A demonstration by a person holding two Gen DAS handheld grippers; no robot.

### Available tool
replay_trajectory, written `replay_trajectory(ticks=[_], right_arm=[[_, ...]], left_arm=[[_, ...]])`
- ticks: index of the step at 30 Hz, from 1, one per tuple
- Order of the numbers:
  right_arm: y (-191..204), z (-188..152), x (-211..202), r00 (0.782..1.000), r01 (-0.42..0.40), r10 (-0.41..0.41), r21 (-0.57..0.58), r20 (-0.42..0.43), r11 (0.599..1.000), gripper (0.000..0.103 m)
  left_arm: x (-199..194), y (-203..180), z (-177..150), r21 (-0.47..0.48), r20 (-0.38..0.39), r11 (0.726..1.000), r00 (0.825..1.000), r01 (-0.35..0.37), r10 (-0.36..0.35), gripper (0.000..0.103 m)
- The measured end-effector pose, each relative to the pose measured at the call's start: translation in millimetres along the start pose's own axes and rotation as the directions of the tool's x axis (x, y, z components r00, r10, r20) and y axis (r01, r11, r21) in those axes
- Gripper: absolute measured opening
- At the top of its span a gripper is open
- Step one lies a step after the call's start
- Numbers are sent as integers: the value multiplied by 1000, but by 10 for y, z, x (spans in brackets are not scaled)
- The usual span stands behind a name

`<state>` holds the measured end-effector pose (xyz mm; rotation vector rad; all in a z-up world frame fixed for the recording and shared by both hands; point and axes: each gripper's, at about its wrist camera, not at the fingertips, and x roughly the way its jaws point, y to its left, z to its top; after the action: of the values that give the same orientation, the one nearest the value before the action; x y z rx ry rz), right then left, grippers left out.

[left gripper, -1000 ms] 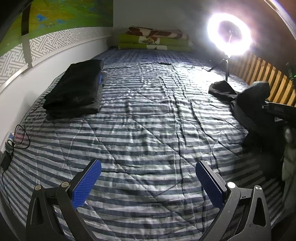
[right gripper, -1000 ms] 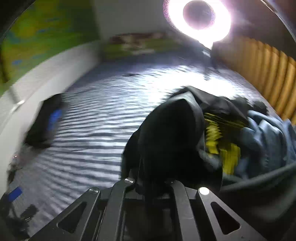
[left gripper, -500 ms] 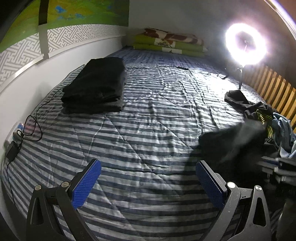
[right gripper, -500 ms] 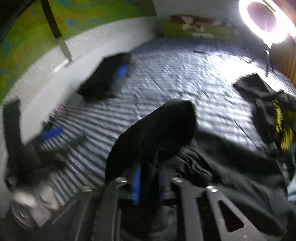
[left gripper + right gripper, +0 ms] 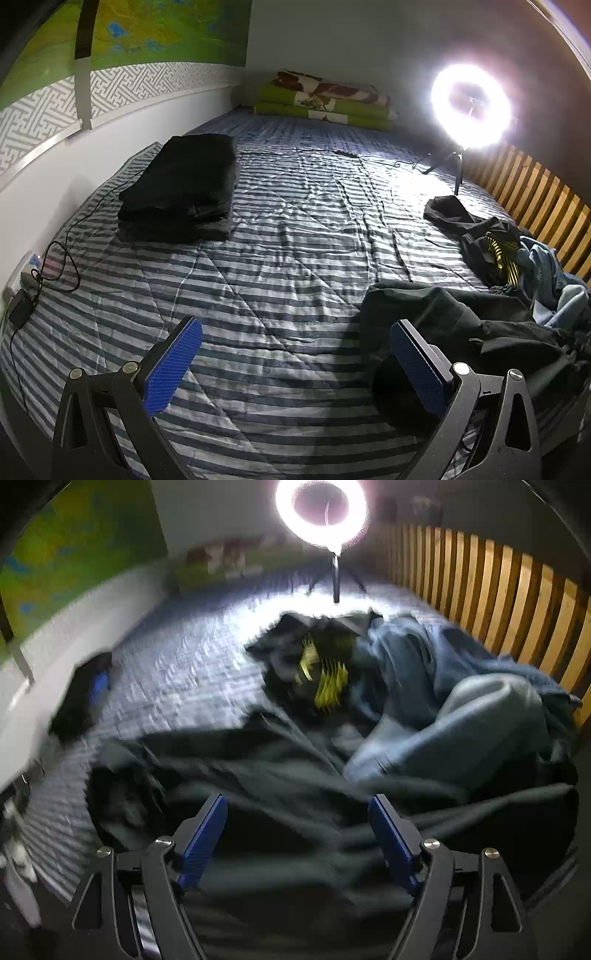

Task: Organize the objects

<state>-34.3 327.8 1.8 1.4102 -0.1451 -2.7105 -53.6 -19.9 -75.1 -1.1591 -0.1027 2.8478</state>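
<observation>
The bed (image 5: 288, 236) has a striped blue and white cover. The left claw (image 5: 295, 363) hangs over the near part of it with its blue pads (image 5: 173, 363) far apart and nothing between them, only bare cover. The right claw (image 5: 295, 838) is over a rumpled black cloth (image 5: 280, 775) that lies flat on the bed at the near right side. Its jaws are opening, and its pads (image 5: 203, 840) stand clear on each side of the cloth without pressing it, so it has hold of nothing. From the left claw's view the same black cloth (image 5: 472, 332) lies just by its right pad. Past the cloth sits a heap of clothes: a black piece with yellow stripes (image 5: 325, 679) and a blue piece (image 5: 461, 716) bunched up next to the wooden slats (image 5: 498, 602). Far over on the left side, near the white wall, a neat folded black stack (image 5: 184, 188) rests on the cover, well apart from the heap. A ring lamp (image 5: 471, 107) shines very bright at the far right on a small stand. Green folded blankets (image 5: 325, 103) lie at the far end of the bed. A thin black cord (image 5: 55, 262) curls at the left edge. The right claw's view is blurry.
</observation>
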Motion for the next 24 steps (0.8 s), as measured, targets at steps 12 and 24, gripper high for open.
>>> replay_trajectory(ticks=[12, 24], right_arm=[[182, 91, 496, 986, 99, -109, -86, -129, 991, 9], [2596, 856, -343, 908, -377, 409, -248, 90, 892, 4]], left_arm=[[125, 245, 28, -116, -51, 990, 995, 78, -84, 103], [-429, 1263, 290, -269, 121, 960, 986, -78, 114, 103]])
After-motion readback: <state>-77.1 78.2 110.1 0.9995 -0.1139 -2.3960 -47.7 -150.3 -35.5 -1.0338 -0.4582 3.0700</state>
